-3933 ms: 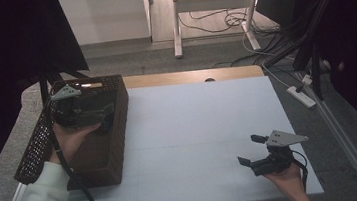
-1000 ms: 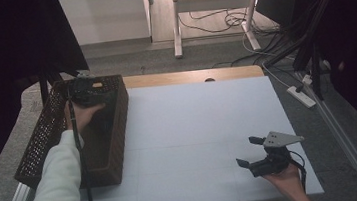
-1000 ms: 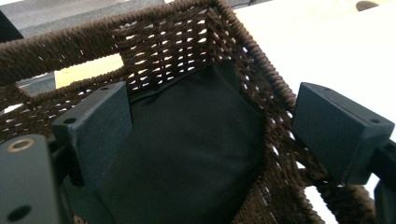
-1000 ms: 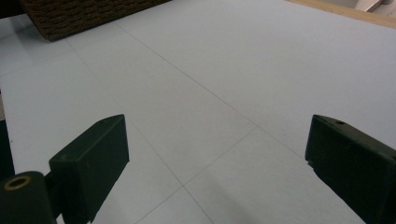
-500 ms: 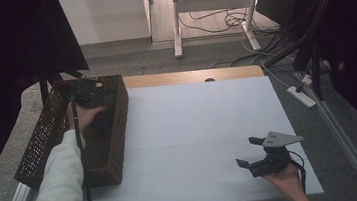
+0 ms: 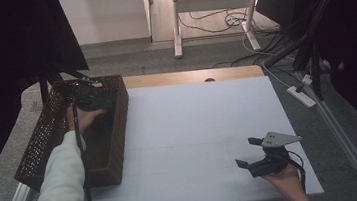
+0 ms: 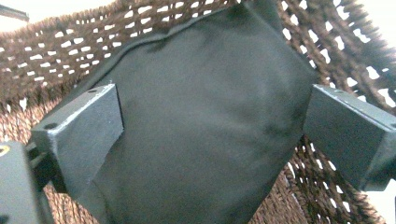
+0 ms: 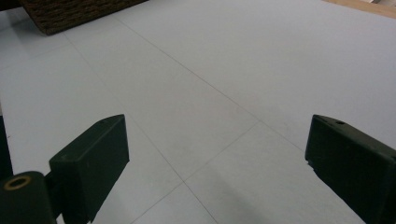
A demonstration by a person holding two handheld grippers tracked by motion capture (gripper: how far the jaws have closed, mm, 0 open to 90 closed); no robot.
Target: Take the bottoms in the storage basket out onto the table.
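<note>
High view puts your left gripper point(image 6: 87, 97) down inside the wicker basket point(image 6: 44, 132) at the table's left; its jaws have just been opening and now stand wide, the dark cloth pouch point(image 7: 201, 121) lying between them, pads apparently off it. Your right gripper point(image 6: 253, 154) rests open over the white tabletop point(image 6: 194, 129).

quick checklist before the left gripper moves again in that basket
1. Left gripper jaws apart: ok, they have just been opening, wide on either side of the black cloth pouch.
2. Pads off the pouch: cannot tell; the left one overlaps the cloth.
3. Pouch inside the dark brown woven wicker basket: ok, weave shows behind it.
4. Right gripper out of the way: ok, open over the white table top, nothing between its jaws.
5. Path above the basket: cannot tell, the hand covers it in the high view.
</note>
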